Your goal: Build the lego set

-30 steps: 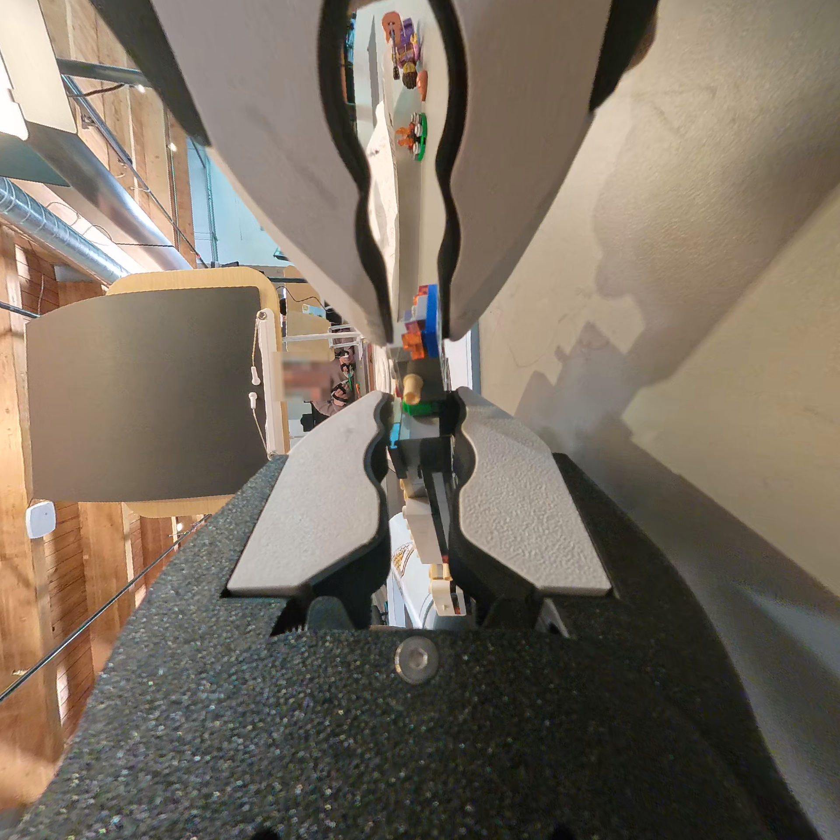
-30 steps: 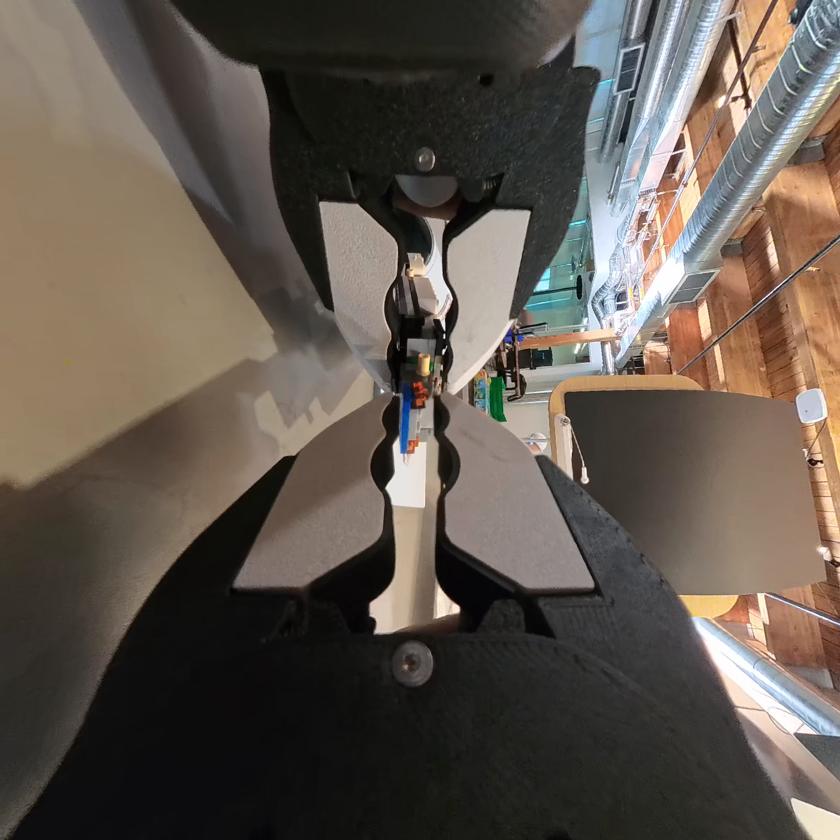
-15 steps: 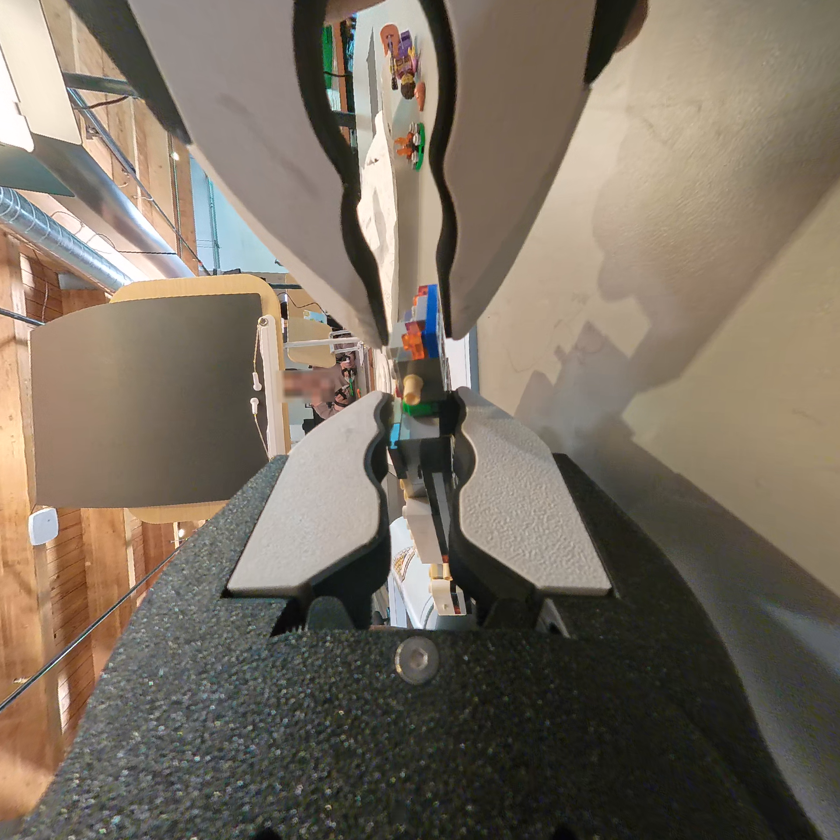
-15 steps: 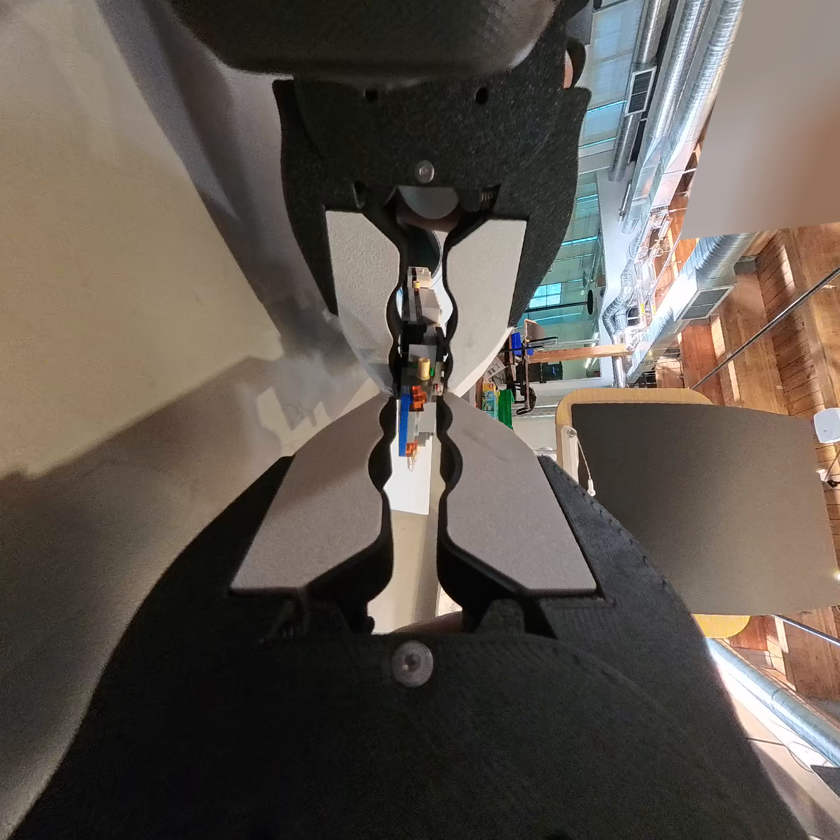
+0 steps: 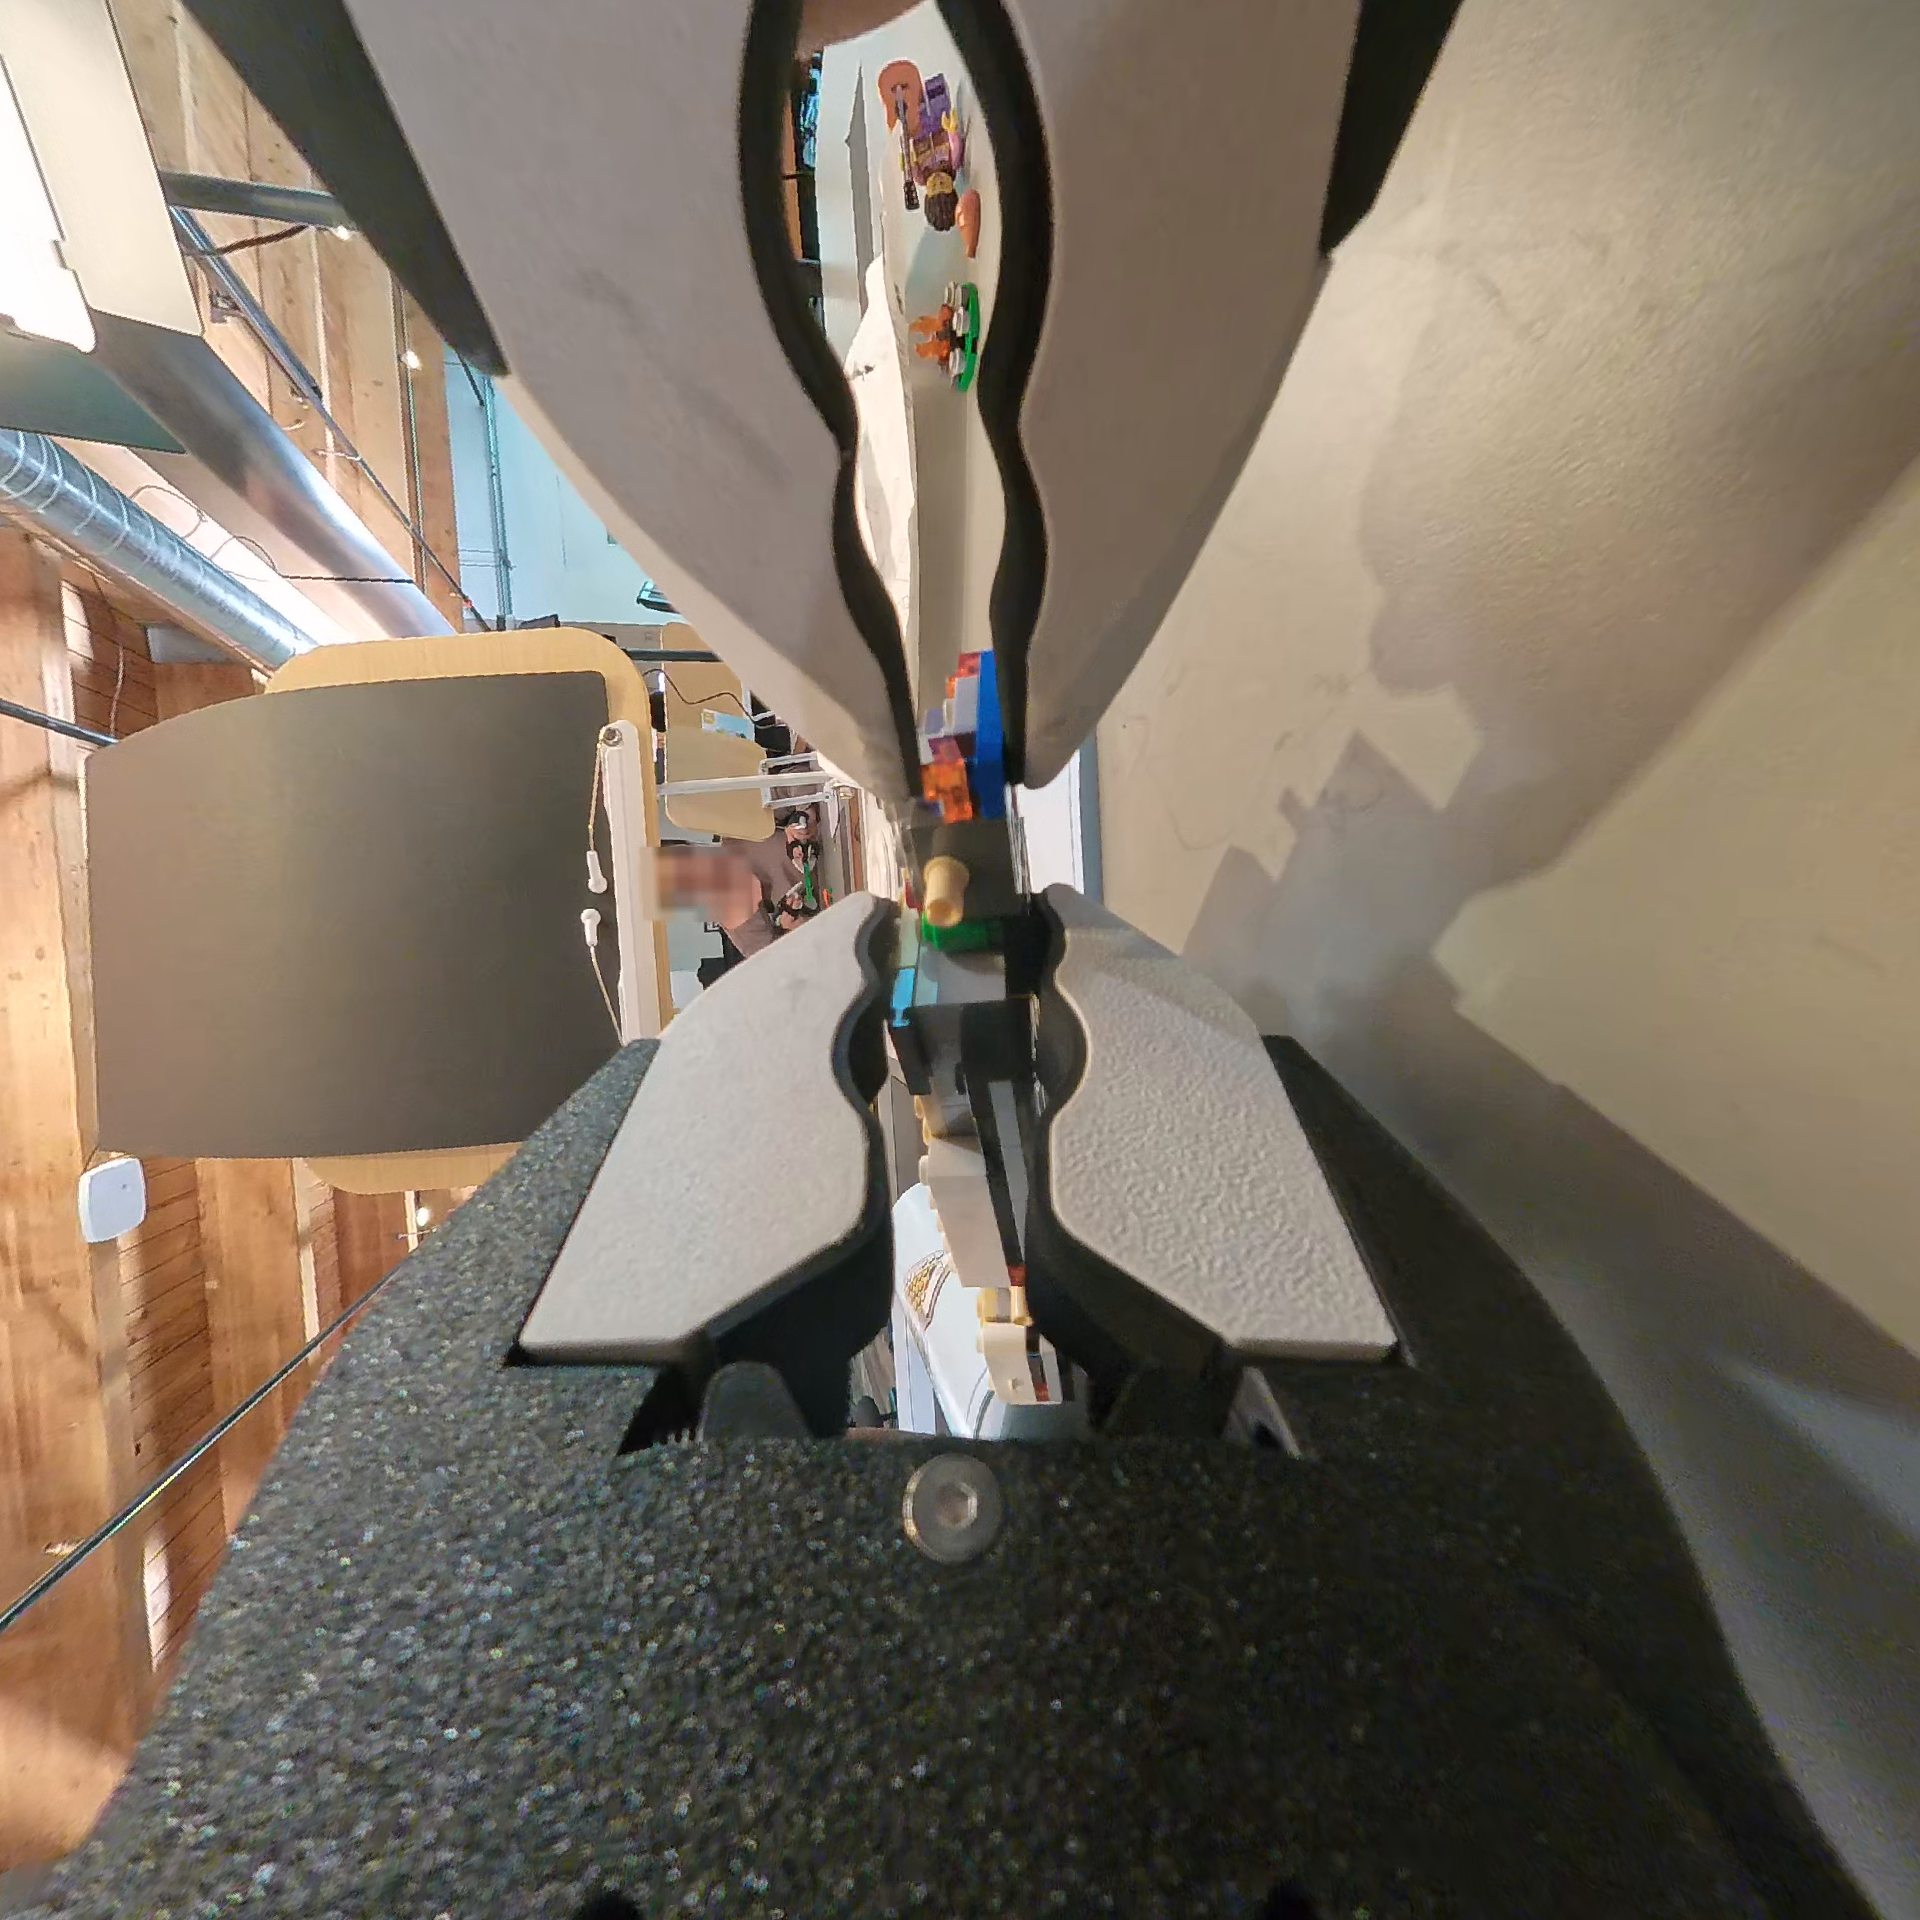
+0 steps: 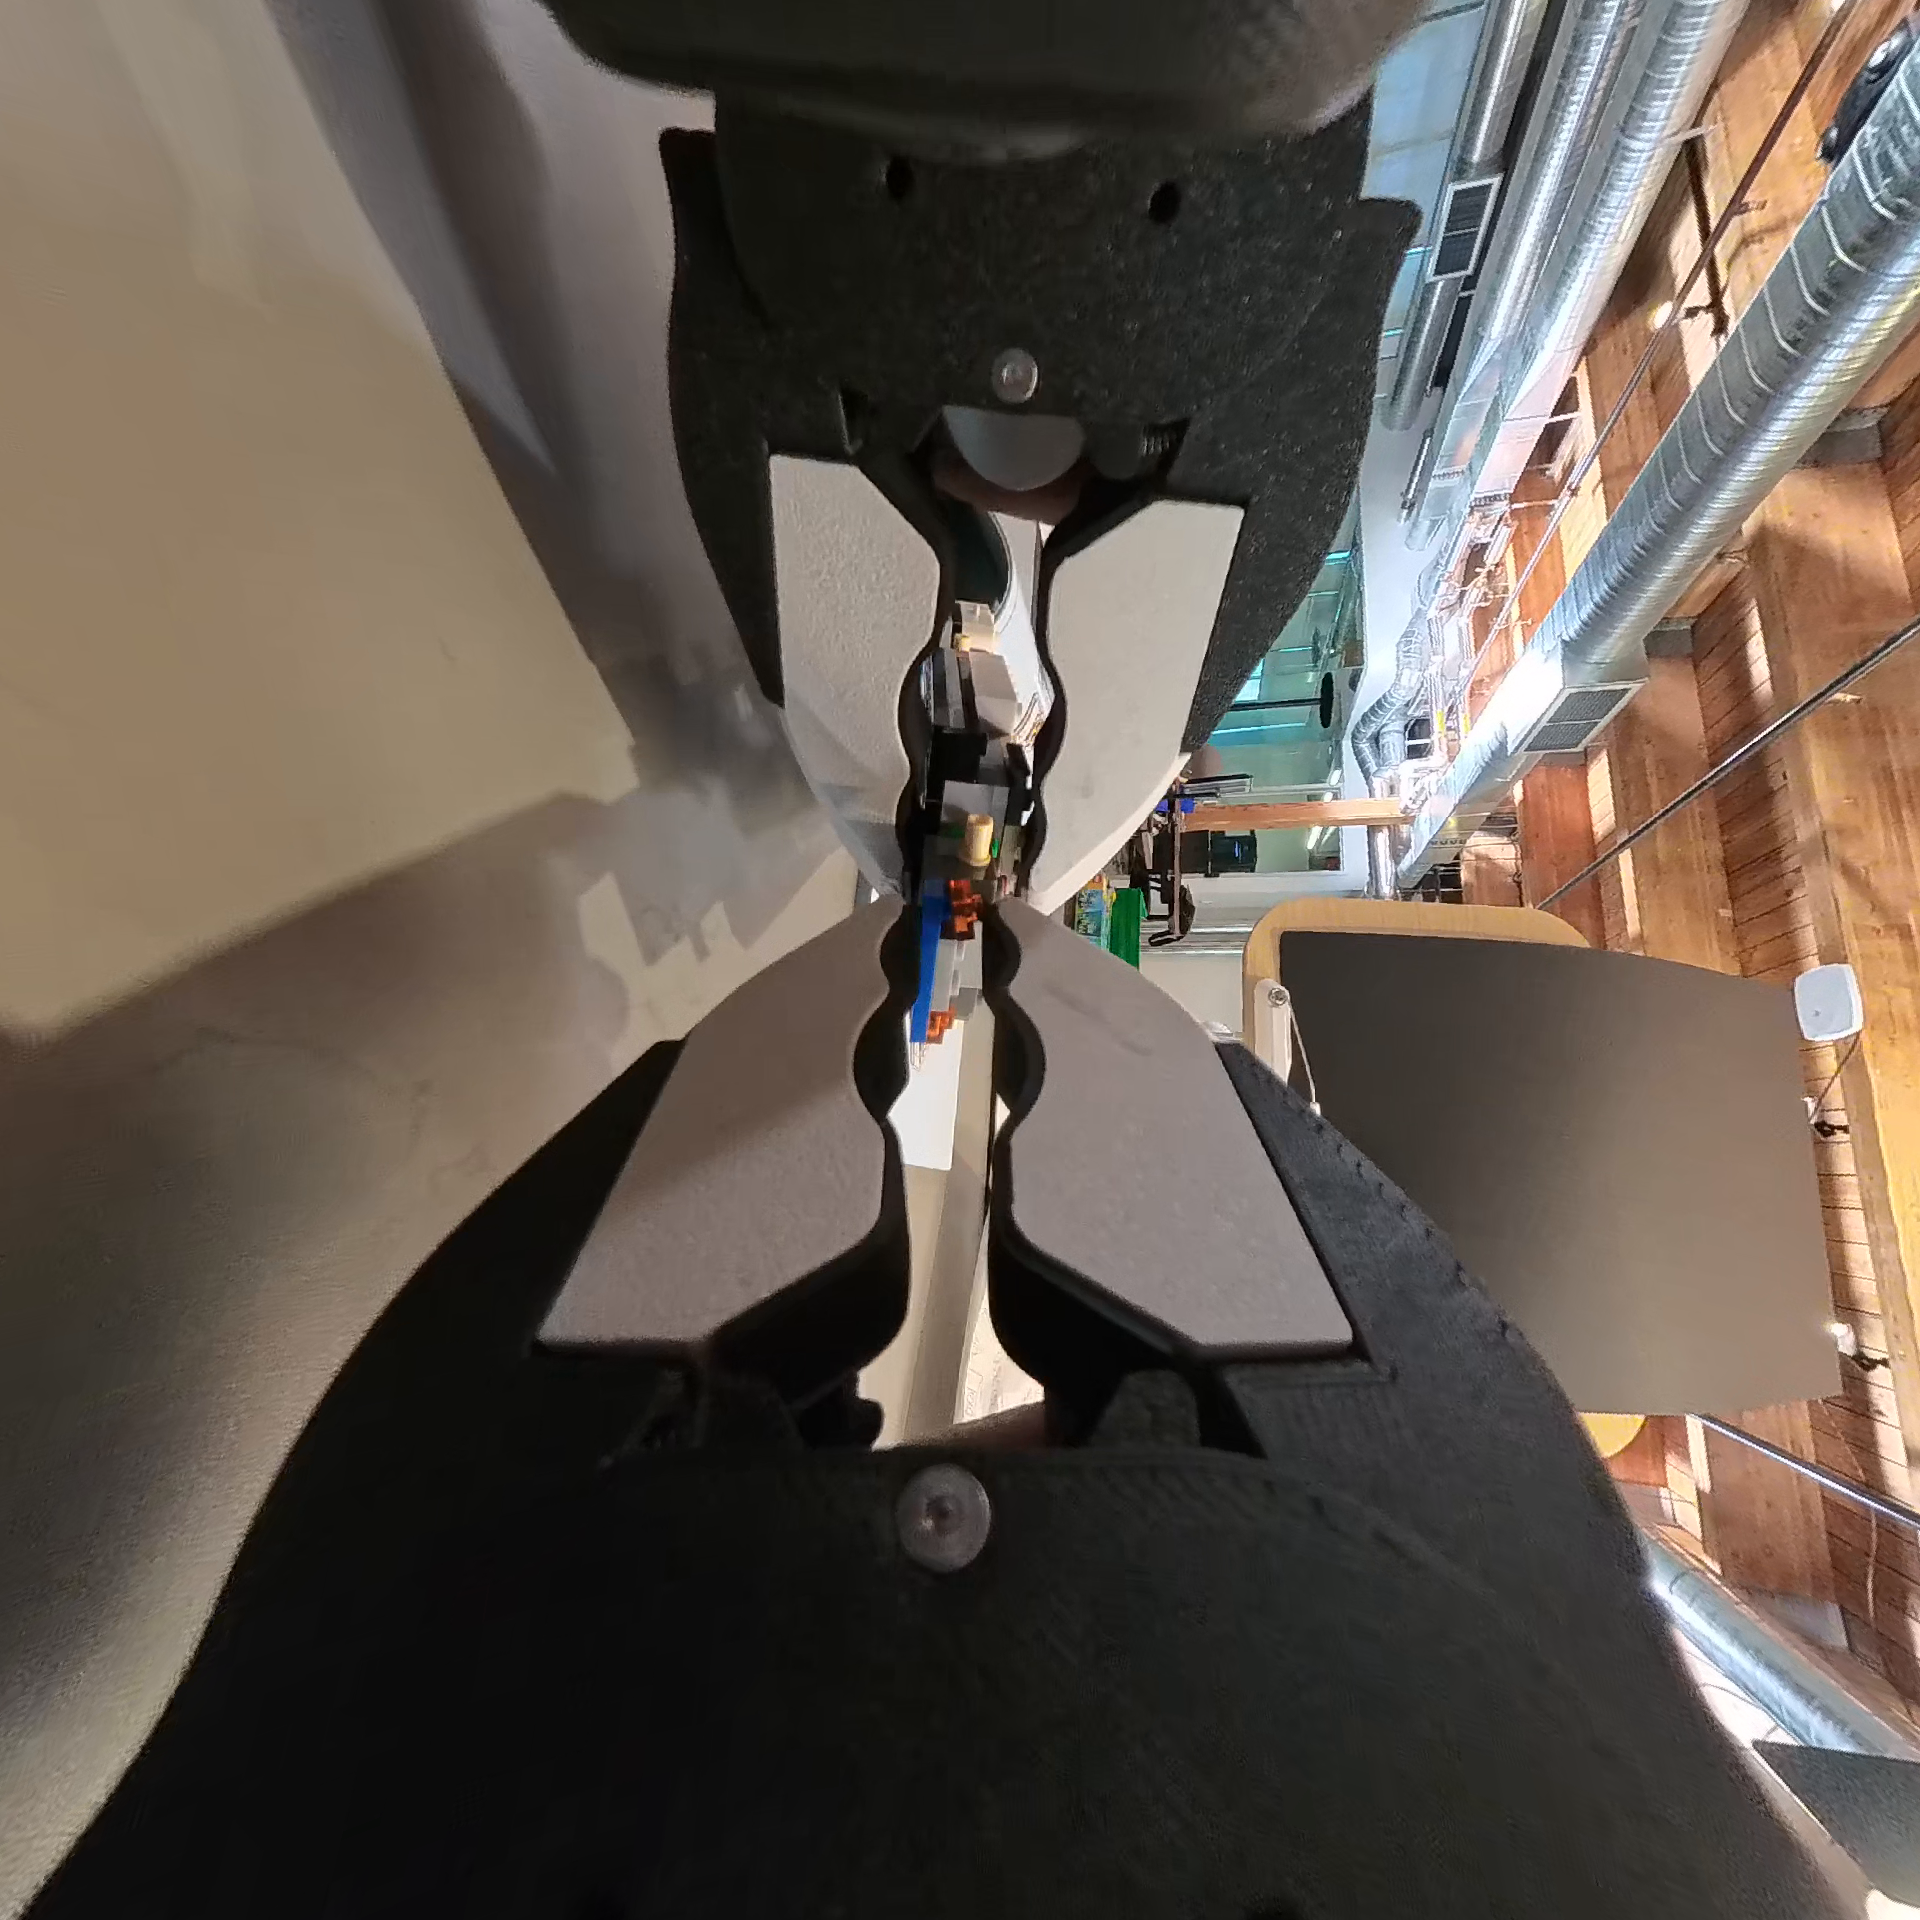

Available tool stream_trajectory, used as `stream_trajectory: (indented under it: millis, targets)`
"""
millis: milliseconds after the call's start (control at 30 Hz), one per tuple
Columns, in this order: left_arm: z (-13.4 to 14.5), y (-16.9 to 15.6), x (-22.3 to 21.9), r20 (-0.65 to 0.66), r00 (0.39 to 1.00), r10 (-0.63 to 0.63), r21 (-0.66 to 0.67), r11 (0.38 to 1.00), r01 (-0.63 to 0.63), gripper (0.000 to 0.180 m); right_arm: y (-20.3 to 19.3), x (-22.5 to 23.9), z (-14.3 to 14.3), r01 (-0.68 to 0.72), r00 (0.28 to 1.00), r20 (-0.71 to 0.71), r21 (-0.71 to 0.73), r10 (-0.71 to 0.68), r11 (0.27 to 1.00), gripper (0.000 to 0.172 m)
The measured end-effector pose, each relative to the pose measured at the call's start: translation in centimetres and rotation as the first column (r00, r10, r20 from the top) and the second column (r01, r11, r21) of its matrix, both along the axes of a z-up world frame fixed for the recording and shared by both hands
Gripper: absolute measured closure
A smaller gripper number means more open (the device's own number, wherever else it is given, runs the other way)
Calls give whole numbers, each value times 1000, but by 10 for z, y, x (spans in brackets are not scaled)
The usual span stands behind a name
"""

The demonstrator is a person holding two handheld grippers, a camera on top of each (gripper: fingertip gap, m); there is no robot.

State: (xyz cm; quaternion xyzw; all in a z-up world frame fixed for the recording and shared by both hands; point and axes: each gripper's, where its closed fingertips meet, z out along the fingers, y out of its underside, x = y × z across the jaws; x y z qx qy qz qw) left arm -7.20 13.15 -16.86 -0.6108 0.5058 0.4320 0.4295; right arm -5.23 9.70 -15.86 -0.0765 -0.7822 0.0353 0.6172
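Far left of the left wrist view: wooden wall (image 5: 52, 1143) with a small white box (image 5: 109, 1200) low on it, silver duct (image 5: 156, 540) slanting across the upper left. Next rightward, at mid-left, a dark panel on a pale wooden frame (image 5: 343, 914), with a blurred patch over a person just beyond its right edge. At centre, the left gripper (image 5: 961, 935), clenched on the black and grey end of a toy-brick build (image 5: 971, 1049), both pads pressed to its sides; green brick and tan peg just past the fingertips. Directly above, pointing down from the top of the frame, the right gripper (image 5: 961, 769), tips nearly meeting the left one's, closed on the blue and orange end of the same build. Through the gap higher up, small toy-brick figures (image 5: 935, 156) lying on the pale table (image 5: 1558, 520), which fills the right side with grey shadows. In the right wrist view, table (image 6: 260, 623) on the left; at centre the right gripper (image 6: 951, 914) gripping the build's blue and orange end (image 6: 940, 966), pads tight on both sides, with the left gripper (image 6: 971, 862) hanging from the top centre, clamped on the black and grey part. Farther right, the dark panel (image 6: 1558, 1164) at middle right, then ducts (image 6: 1714, 364) and wooden wall at the upper right.
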Motion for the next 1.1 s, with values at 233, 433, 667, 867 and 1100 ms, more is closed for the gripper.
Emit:
stream_trajectory:
  millis: [233,433,667,867,1100]
  targets:
    - [0,0,0,1,1000,5,0,1000,-5,156,-1,0,1,6,1000,6,8,-6,1000,161]
    - [0,0,-1,4,1000,8,0,1000,-8,156,-1,0,1,10,1000,4,16,-10,1000,161]
    - [1,-1,-2,22,1000,7,2,1000,-7,156,-2,-1,4,5,999,-40,16,-4,1000,162]
    - [-1,-1,-2,20,1000,9,-4,1000,-9,156,-2,-2,2,8,999,-40,10,-8,1000,161]
    - [0,-1,-1,17,1000,8,-1,1000,-8,156,-2,-2,2,11,1000,-25,7,-11,1000,162]
